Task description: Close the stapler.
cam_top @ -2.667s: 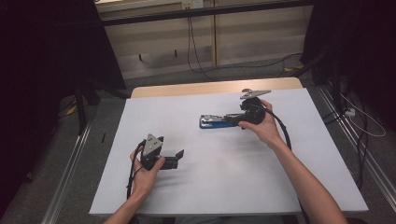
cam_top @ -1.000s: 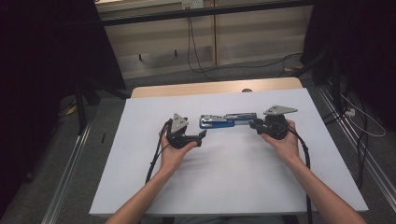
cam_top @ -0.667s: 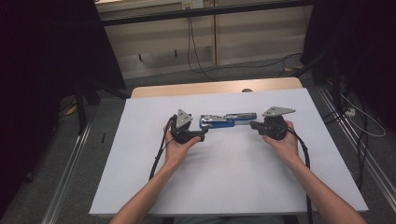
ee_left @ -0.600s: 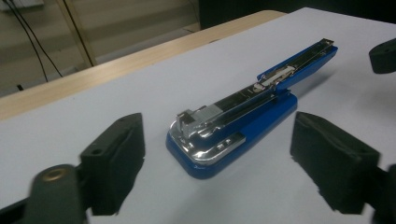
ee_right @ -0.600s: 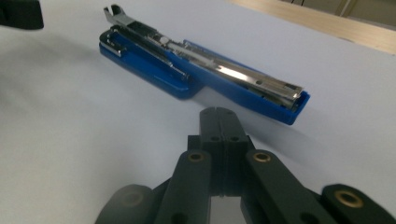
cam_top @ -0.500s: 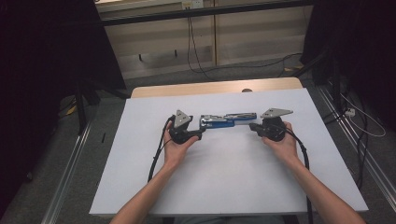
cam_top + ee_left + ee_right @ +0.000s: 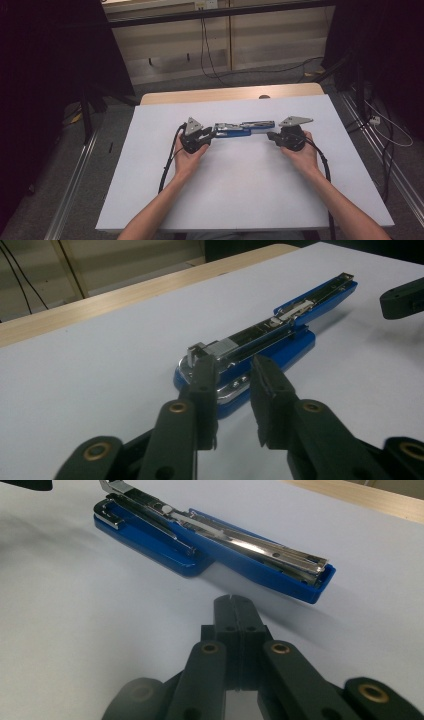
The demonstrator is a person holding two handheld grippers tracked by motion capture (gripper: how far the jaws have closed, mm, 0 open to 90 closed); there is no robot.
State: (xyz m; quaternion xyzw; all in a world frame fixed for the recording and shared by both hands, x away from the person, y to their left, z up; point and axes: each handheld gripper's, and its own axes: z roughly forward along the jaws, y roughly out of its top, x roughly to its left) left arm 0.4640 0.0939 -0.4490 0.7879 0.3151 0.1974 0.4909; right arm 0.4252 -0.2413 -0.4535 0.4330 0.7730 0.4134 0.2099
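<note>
- We see the left gripper (image 7: pixel 232 390) with its jaws parted a little, one on each side of the hinge end of the blue stapler (image 7: pixel 270 337); whether the pads touch it yet, we cannot tell.
- In the high view the left gripper (image 7: pixel 205 136) sits right at the stapler's (image 7: pixel 243 129) left end, held in the person's left hand (image 7: pixel 187 155).
- The right gripper (image 7: pixel 234 611) has its jaws pressed together with nothing between them. It points at the stapler's (image 7: pixel 215 535) open far end, close but apart from it.
- In the high view the right gripper (image 7: pixel 272 135) is just beside the stapler's right end, in the right hand (image 7: pixel 300 152).
- The stapler lies on the white table top (image 7: pixel 250 190), toward the far middle, swung open so the metal staple rail faces up.
- Key relation: its long axis runs left-right across the table, straight between the two grippers, so each gripper looks along that axis from its own end.
- The left gripper is the nearer one, already astride the hinge end; we judge the coming move is to close on that end, with the right gripper free to steady or fold the far end.
- Risk, in our view: the stapler slides on the smooth top if pushed along its axis.
</note>
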